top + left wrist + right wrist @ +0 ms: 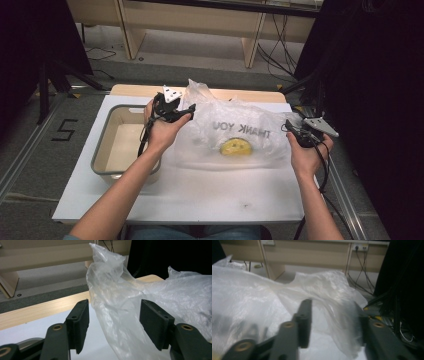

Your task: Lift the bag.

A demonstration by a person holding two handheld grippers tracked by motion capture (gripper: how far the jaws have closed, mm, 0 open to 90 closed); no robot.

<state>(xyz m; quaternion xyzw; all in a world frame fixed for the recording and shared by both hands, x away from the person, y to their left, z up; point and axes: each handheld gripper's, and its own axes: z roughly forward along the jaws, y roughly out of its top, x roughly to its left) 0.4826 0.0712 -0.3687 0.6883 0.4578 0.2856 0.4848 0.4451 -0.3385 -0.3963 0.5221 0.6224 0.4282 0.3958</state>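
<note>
Translucent crinkled plastic bag [235, 127]; "THANK YOU" print; yellow smiley.

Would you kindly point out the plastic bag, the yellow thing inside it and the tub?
plastic bag [240, 117], high view, upper crumpled film.
yellow thing [236, 147], high view, its middle.
tub [102, 141], high view, left rim.

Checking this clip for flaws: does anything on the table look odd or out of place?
Nothing is spilled or broken. The plastic bag lies crumpled, its "THANK YOU" print reading reversed, with a yellow thing inside. The tub overhangs the table's left edge slightly.
</note>
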